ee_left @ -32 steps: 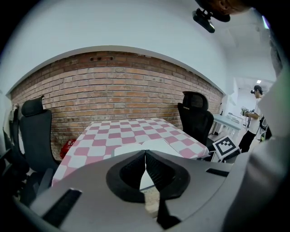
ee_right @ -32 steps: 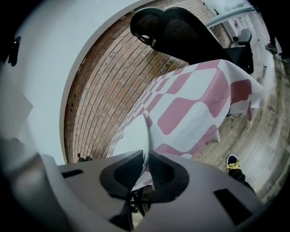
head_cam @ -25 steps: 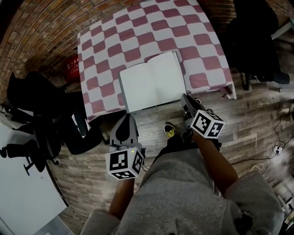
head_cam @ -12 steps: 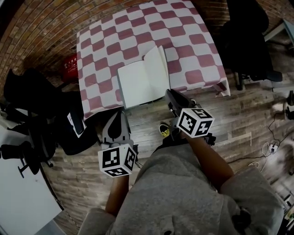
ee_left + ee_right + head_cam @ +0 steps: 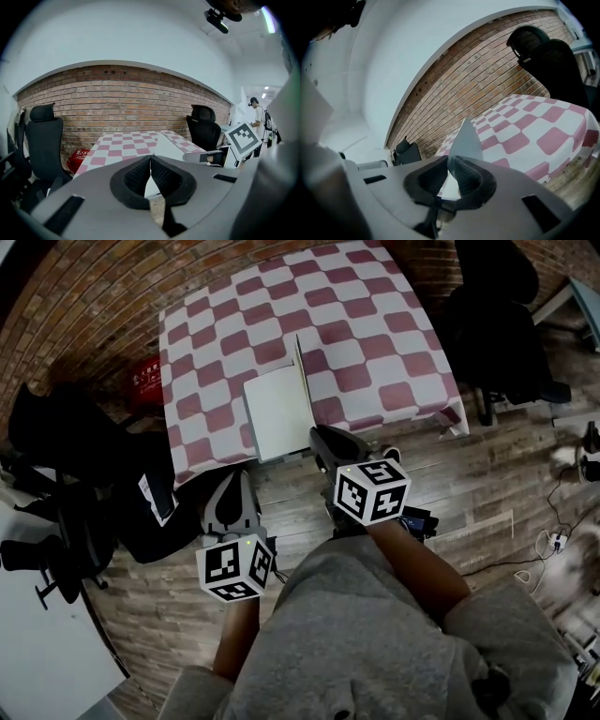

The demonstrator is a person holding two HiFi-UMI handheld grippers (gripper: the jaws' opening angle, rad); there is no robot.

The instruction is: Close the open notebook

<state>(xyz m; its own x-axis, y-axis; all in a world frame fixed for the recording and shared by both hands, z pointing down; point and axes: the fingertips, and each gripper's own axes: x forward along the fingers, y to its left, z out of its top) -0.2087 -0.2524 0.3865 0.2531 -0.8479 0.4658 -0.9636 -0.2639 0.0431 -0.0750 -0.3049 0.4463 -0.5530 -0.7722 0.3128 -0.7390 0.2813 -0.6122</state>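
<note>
Our right claw [image 5: 451, 174] pinches shut on the upright right half of the white paper notebook [image 5: 278, 413], which lies at the red-and-white checked counter's [image 5: 375, 324] six o'clock edge. We should sweep that half toward nine o'clock and lower it gently. Our left claw [image 5: 150, 161] hangs shut and empty.

From twelve round to three o'clock of the notebook [image 5: 277, 413], the checkered tablecloth [image 5: 375, 334] lay bare, so I had room to pass there. Its lifted leaf [image 5: 304, 381] stood on edge like a thin wall. A black chair [image 5: 497, 324] crowded the table at three o'clock, another chair [image 5: 56, 423] and a red box [image 5: 145, 376] at nine.
</note>
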